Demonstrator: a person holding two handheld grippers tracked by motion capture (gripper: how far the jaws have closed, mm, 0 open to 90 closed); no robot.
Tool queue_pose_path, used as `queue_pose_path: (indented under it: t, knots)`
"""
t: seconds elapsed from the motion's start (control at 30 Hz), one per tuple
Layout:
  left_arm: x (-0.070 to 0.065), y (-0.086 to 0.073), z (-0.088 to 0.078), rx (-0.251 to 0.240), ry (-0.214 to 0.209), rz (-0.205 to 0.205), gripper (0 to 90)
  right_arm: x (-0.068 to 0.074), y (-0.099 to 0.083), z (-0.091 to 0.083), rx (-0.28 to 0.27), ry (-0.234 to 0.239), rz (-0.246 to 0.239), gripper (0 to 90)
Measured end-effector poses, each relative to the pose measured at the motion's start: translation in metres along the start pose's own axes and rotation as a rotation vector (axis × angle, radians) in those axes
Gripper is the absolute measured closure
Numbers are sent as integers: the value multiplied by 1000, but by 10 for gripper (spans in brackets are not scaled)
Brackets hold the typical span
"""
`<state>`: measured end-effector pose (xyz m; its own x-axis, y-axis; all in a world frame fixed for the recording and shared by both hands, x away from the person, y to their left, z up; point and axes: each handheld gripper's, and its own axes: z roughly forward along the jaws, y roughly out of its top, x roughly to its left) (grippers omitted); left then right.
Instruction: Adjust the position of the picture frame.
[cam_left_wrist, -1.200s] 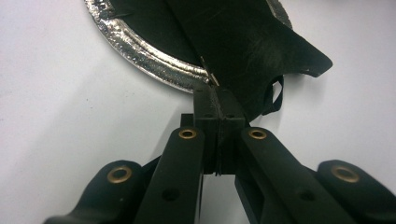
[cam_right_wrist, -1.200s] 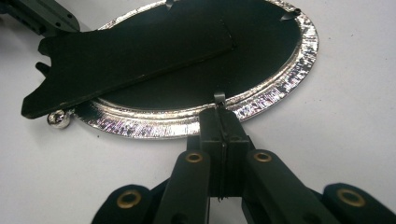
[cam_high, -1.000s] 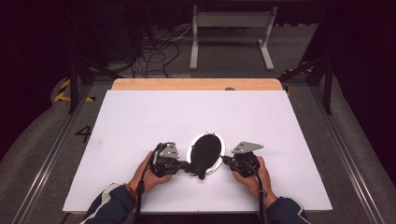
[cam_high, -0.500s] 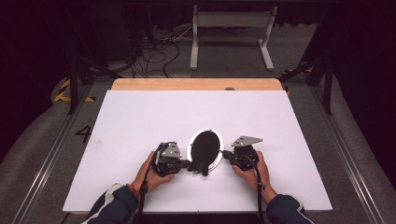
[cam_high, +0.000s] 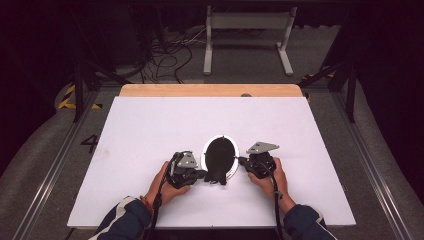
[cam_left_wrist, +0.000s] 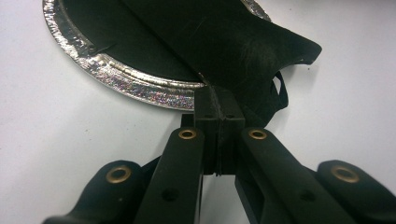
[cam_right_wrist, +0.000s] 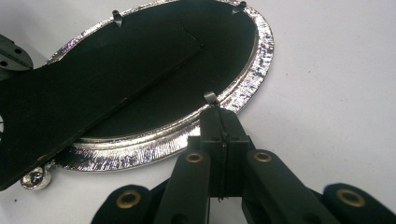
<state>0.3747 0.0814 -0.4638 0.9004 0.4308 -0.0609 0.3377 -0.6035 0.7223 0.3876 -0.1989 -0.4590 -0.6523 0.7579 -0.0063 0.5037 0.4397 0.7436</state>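
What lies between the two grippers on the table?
In the high view, an oval silver picture frame lies face down between the left gripper and right gripper.

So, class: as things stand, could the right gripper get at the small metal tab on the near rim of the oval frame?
Probably yes. The right gripper, its jaws shut, sits right at the tab on the silver oval frame. The black stand flap lies off to the side, leaving the way free.

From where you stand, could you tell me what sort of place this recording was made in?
Probably a lab or workshop recording station rather than a home. A white table stands on a grey floor with loose cables, a metal stand and yellow-black floor tape behind it, all ringed by dark surroundings.
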Motion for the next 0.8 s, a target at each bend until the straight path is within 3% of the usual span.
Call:
queue_pose_path:
  t: [0.4,0.6,0.7,0.8]
  knots:
    - [-3,2,2,1,20,16,898,-2,0,0,1,0,-20,900]
    - [-4,2,3,-2,23,14,898,3,-3,-5,16,24,-68,898]
    - [-4,5,-1,-1,27,53,899,4,-6,-9,16,37,-75,886]
    - [-5,8,-7,-23,20,61,899,5,-8,-12,19,41,-82,885]
